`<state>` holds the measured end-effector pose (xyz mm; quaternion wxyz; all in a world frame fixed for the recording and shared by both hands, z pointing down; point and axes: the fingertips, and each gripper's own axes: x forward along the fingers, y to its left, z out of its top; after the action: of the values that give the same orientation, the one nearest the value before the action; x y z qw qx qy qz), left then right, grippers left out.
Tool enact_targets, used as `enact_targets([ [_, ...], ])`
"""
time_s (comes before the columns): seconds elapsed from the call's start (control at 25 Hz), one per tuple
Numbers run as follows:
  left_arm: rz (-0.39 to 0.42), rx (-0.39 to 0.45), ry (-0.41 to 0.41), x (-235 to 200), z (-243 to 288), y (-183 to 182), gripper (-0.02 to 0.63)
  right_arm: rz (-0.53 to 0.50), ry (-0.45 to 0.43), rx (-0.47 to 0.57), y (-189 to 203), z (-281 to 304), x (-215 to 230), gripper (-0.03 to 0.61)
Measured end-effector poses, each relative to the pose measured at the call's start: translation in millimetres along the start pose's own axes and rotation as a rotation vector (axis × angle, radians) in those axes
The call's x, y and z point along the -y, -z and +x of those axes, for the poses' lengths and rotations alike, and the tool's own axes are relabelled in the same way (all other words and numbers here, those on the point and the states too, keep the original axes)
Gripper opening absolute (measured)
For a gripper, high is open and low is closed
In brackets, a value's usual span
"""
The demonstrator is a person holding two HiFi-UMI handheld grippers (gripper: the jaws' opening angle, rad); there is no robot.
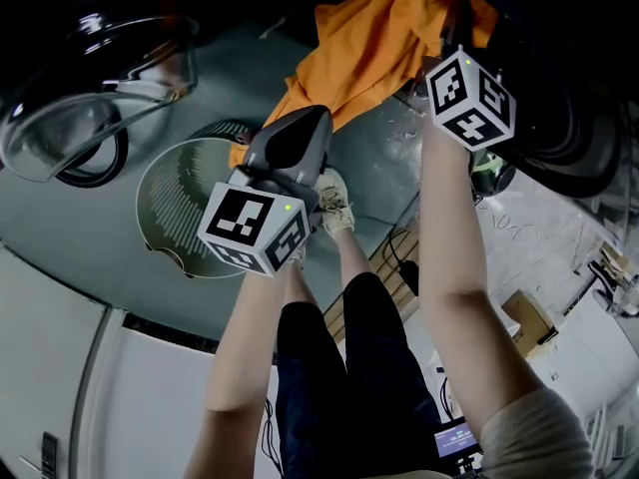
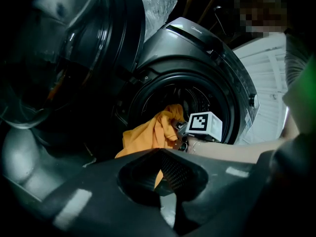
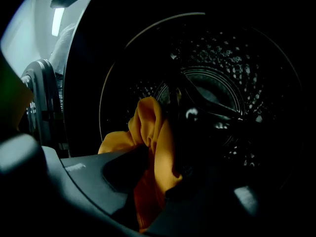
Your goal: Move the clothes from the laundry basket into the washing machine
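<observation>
A: Where's the washing machine (image 2: 197,63)?
B: Centre of the left gripper view, mouth open.
A: The orange garment (image 1: 369,48)?
B: Top centre of the head view, one end inside the drum (image 3: 222,83), the rest trailing out over the rim.
A: Grippers?
B: Right gripper (image 3: 155,167) clamped on that cloth. Left gripper (image 2: 160,154) jaws together; an orange sliver shows behind the tips, pinched or not I can't tell.
</observation>
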<state>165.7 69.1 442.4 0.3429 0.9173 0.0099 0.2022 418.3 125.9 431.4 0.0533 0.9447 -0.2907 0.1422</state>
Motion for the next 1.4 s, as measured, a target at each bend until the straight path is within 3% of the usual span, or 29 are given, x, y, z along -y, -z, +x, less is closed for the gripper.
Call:
enact_targets([
  [0.24,-0.006,0.000,0.001,-7.4,5.2,6.9,0.005,0.044,0.000,-0.100,29.8,32.6,5.7,0.160],
  [0.4,-0.012,-0.003,-0.007,-13.1,5.5,12.0,0.005,0.099,-0.002,-0.136,41.0,38.1,13.5,0.273],
  [0.52,-0.007,-0.006,-0.015,-14.9,5.9,12.5,0.005,0.111,-0.017,-0.158,44.0,31.9,10.7,0.395],
  [0.88,0.015,-0.019,-0.039,-10.6,-5.3,8.8,0.005,0.167,-0.162,-0.179,51.4,-41.4,-40.6,0.433],
  [1.16,0.034,-0.036,-0.122,-24.7,-29.1,26.5,0.005,0.344,-0.273,-0.360,123.2,-116.5,-95.2,0.467],
  [1.4,0.012,-0.041,-0.143,-31.6,-45.3,46.2,0.005,0.502,-0.264,-0.495,177.8,-142.7,-115.3,0.511],
])
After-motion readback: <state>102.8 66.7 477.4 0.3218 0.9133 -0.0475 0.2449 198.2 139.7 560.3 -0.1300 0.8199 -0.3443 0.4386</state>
